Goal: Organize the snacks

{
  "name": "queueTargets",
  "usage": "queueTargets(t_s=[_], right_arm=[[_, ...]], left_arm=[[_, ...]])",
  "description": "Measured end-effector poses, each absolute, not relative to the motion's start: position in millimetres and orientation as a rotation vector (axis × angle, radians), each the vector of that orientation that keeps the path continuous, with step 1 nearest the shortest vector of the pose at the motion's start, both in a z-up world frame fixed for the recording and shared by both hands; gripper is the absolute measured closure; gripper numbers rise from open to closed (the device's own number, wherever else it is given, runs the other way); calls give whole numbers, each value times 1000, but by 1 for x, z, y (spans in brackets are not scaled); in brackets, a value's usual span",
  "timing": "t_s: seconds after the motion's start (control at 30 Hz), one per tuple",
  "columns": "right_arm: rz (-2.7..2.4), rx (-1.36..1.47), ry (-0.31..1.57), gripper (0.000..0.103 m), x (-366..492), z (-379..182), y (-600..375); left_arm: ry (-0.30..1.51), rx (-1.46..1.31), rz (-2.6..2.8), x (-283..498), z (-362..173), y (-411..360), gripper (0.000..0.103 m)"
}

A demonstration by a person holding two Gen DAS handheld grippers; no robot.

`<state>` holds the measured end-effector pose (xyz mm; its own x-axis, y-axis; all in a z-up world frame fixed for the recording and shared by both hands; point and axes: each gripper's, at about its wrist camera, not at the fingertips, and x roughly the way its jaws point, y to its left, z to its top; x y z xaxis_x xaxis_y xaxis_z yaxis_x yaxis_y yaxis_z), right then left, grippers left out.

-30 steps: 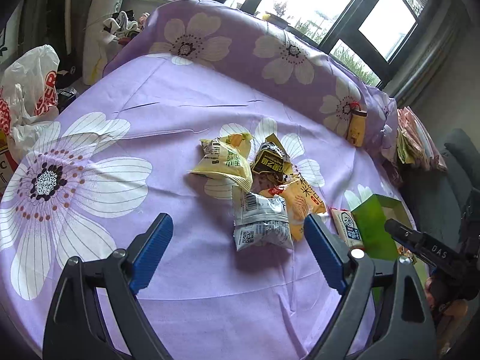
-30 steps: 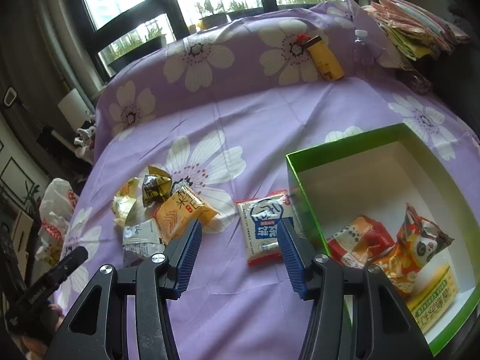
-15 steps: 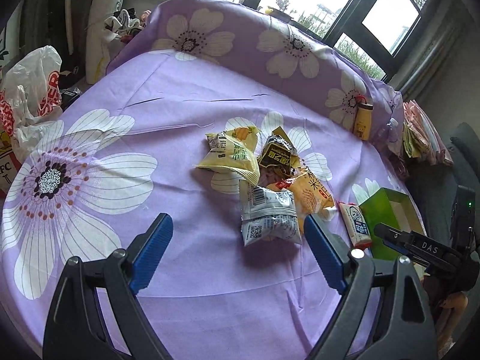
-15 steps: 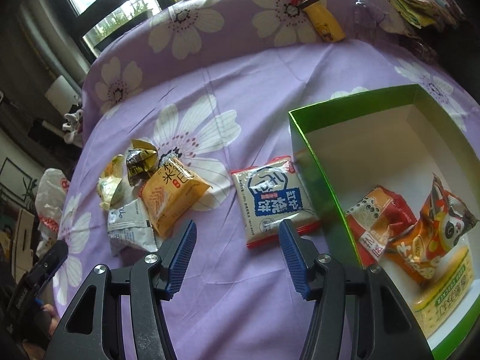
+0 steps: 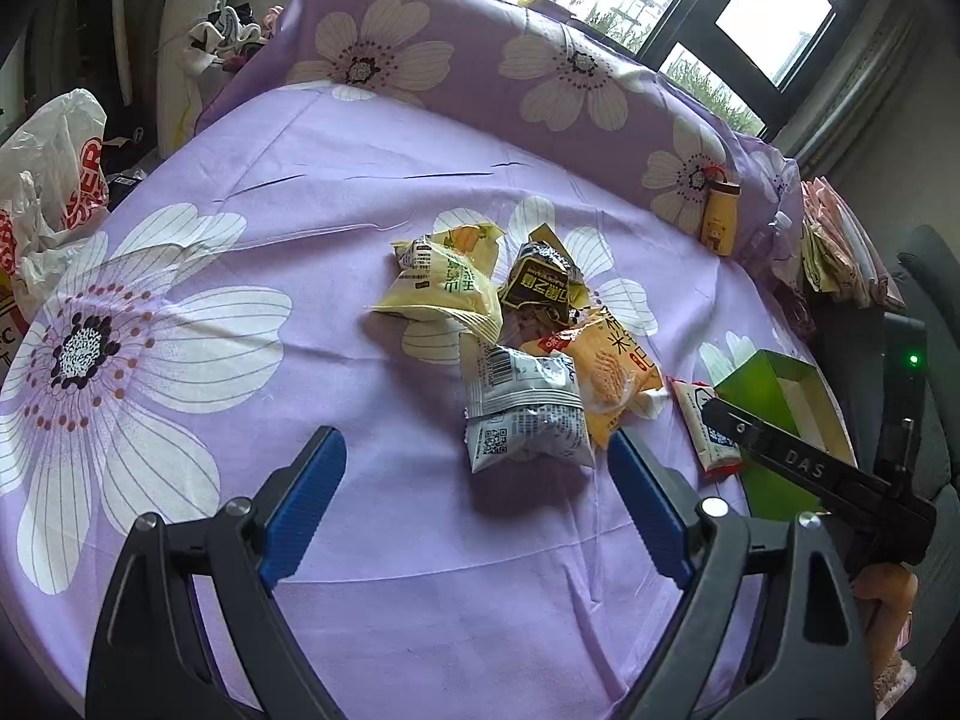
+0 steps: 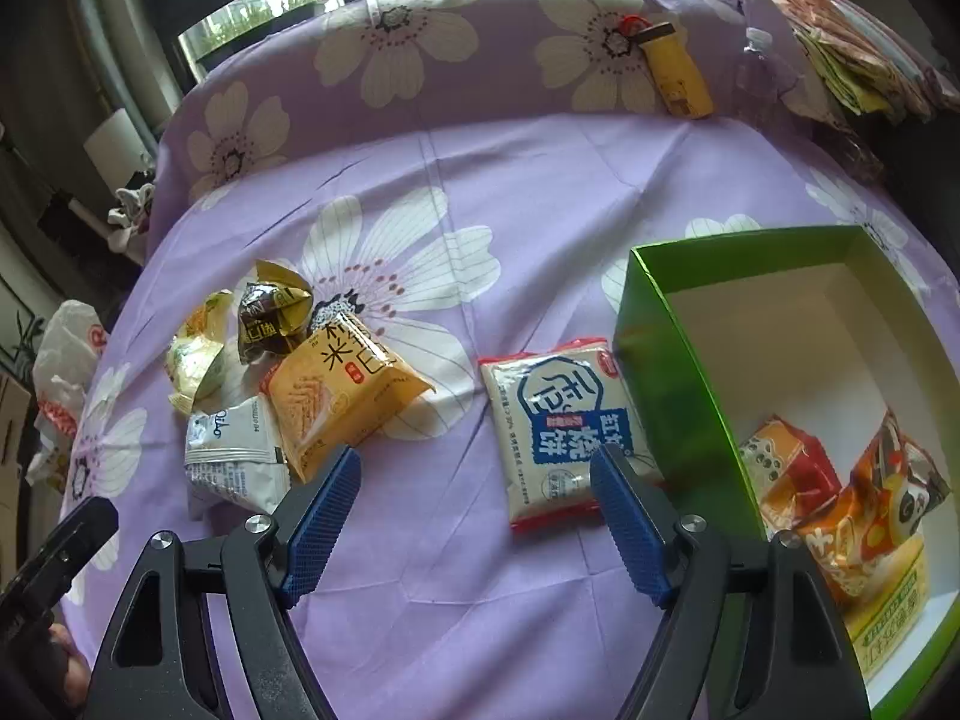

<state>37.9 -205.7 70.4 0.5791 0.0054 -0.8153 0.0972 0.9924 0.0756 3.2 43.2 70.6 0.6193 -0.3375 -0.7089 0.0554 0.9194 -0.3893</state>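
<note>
Noodle pack [image 6: 567, 432] lies flat beside the green box [image 6: 672, 372], long axis pointing away; right gripper [image 6: 477, 519] jaws just spread wide, nothing gripped.

Bright dark-framed windows [image 5: 774, 30], purple floral bedsheet [image 5: 360, 180]

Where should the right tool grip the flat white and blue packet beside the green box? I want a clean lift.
Take the white and blue packet across its near red-edged end, coming down from above; it lies flat and its right edge sits close against the green box.
</note>
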Motion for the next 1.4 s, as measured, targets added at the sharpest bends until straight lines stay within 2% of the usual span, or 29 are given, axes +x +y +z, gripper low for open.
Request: queueTargets(t_s=[0.27,0.4,0.57,0.6,0.63,0.67,0.7,0.8,0.97,1.0,1.03,1.13,1.4], right_arm=[[-353,-283,994,24,69,29,-180],[-380,-333,976,26,71,26,-179],[-383,-354,972,42,71,27,-176],[-344,-308,992,57,72,26,-178],[-330,-278,996,63,72,27,-179],[-328,-269,991,63,70,28,-179],[-309,-250,987,70,69,29,-180],[-291,-204,974,78,65,35,-183],[-173,-33,972,79,55,47,-196],[-124,20,970,84,52,49,-198],[-59,92,981,102,51,51,-201],[115,217,994,102,43,55,-199],[103,327,1020,102,39,56,-217]], left_arm=[[904,-347,-237,5,66,37,14],[914,-340,-241,5,65,33,14],[919,-333,-248,5,64,31,14],[919,-333,-248,5,64,31,14],[921,-333,-248,5,63,31,14],[922,-333,-248,6,63,31,14],[924,-333,-248,6,62,32,14],[925,-337,-251,6,62,32,14],[925,-338,-257,6,63,32,14],[925,-338,-258,5,63,32,14],[926,-338,-259,5,63,32,14],[927,-337,-262,5,63,31,14],[927,-331,-266,4,63,26,14]])
